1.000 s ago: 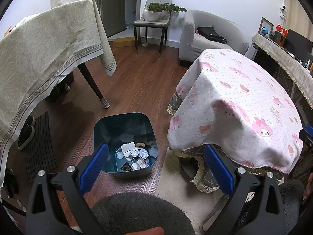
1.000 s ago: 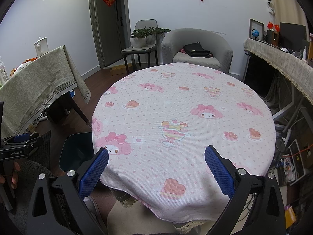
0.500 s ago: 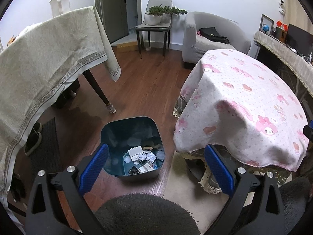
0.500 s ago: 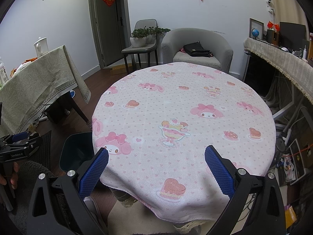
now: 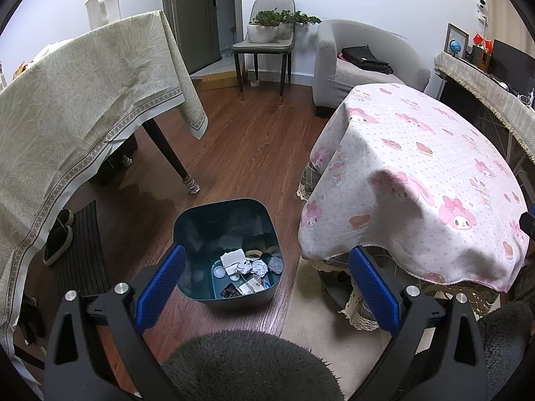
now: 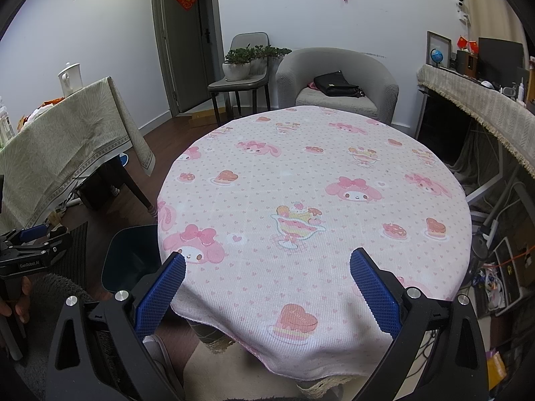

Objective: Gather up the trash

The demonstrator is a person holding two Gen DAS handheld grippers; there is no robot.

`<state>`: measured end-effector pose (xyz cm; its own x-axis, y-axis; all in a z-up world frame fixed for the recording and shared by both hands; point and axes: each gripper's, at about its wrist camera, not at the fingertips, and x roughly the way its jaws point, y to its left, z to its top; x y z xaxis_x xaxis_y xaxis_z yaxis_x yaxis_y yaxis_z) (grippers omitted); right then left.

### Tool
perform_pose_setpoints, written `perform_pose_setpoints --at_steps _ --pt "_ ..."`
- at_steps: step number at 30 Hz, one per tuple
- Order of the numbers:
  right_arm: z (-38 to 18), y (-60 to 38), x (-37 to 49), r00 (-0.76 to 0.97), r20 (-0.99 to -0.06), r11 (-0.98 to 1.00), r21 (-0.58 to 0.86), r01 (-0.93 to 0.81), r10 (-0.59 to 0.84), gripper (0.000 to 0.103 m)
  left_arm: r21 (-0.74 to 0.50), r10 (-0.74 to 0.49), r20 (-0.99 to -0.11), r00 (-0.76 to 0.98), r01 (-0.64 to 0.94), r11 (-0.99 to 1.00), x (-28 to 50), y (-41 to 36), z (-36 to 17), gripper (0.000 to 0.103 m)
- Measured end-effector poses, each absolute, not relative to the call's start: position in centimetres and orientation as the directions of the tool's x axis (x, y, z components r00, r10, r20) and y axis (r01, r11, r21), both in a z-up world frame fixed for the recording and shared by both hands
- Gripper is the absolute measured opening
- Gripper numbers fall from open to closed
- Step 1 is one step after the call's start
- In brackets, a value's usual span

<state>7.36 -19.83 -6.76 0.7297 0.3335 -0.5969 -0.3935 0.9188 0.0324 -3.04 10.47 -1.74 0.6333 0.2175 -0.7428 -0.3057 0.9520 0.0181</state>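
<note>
The round counter under a pink cartoon-print cloth [image 6: 311, 207] stands beside the dark teal plastic bin [image 5: 230, 250] on the wooden floor. Crumpled paper trash [image 5: 245, 267] lies in the bin's bottom. Left hand-held gripper [image 5: 267, 284] hangs released above the bin, right hand-held gripper [image 6: 267, 284] released over the counter, both empty.

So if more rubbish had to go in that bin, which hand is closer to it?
Left. The left hand-held gripper is open above the bin; the right hand-held gripper, also open, faces the pink tablecloth, probably further away.

1. The dark blue bin [image 5: 227, 250] stood upright and open on the wood floor, near the pink round worktop.
2. The trash [image 5: 245, 269], white crumpled paper and small scraps, lay at the bin's bottom.
</note>
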Motion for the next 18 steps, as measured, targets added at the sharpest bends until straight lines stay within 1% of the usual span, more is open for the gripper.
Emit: perform_pose_setpoints --at_steps 18 --pt "-7.41 -19.63 7.11 0.723 -0.603 0.918 0.040 -0.396 0.338 0.100 0.020 0.220 -0.743 0.632 -0.307 0.951 -2.91 10.28 -1.61 0.100"
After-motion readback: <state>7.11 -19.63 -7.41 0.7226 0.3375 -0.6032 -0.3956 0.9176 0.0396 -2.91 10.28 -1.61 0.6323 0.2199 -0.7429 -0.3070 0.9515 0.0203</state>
